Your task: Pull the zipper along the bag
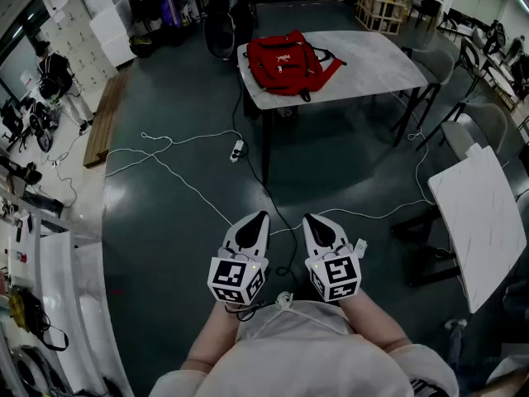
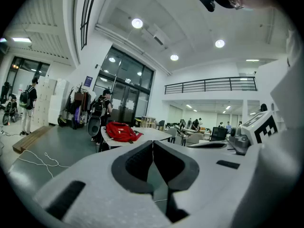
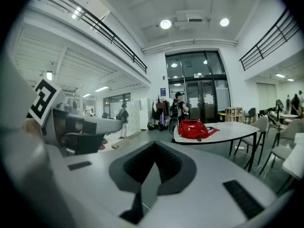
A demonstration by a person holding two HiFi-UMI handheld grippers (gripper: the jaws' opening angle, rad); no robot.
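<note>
Left gripper and right gripper are sitting with jaws clenched, empty. Bag is lying on tabletop at 12 o'clock, well apart. Suggest closing in first, then opening up: one pinning fabric, other pinching the zipper pull.

Light-topped desk on dark legs, standing on a dark green floor. A red bag lies flat at its left end. White cables and a power strip lie on the floor near the desk.
</note>
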